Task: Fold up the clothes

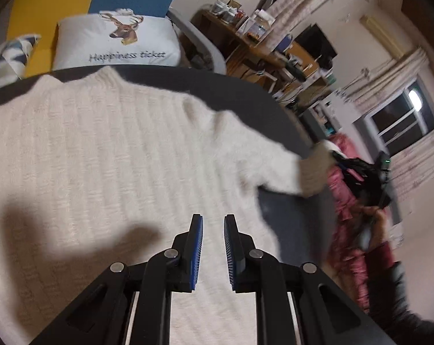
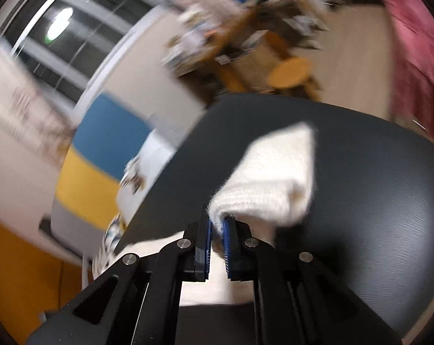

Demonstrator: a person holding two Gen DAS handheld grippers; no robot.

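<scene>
Pointing R: sweater [image 1: 107, 149] sleeve [image 1: 262, 158], collar up-frame.

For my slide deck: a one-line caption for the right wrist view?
Right tool pinches the cream sweater's sleeve over the dark table.

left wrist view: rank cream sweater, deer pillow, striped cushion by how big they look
1. cream sweater, by far the largest, though it lies nearest the camera
2. deer pillow
3. striped cushion, smallest, partly cut off by the sweater and the picture's edge, so unsure
</scene>
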